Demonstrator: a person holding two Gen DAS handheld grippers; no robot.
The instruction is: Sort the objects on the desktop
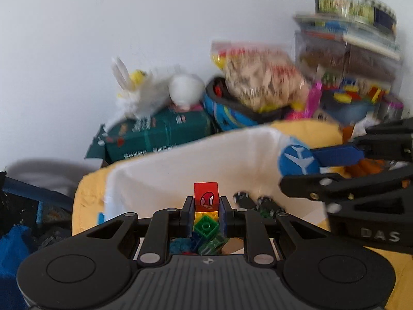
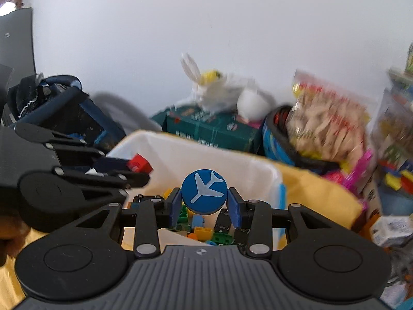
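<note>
I am holding my left gripper (image 1: 206, 202) clamped on a red cube (image 1: 206, 196) with a printed face, its two fingers pressing the cube's sides. I am holding it just above the open yellow bin (image 1: 90, 188) with the white lining, where green, yellow and blue bricks (image 1: 206, 228) and small toy cars (image 1: 268, 204) are lying in a loose heap.

My right gripper (image 2: 205, 201) is gripping a blue round disc (image 2: 204, 191) marked with a white aeroplane, pinched between its blue fingers (image 2: 175, 206), and it is hanging over the same bin (image 2: 317, 193), close beside my left one.

Behind the bin, a green box (image 2: 206, 129) is carrying a white plush toy (image 2: 232, 95), and a clear bag of pale pieces (image 2: 325, 126) is sitting in a dark round tub (image 2: 278, 142). Everything back there is blurred.
</note>
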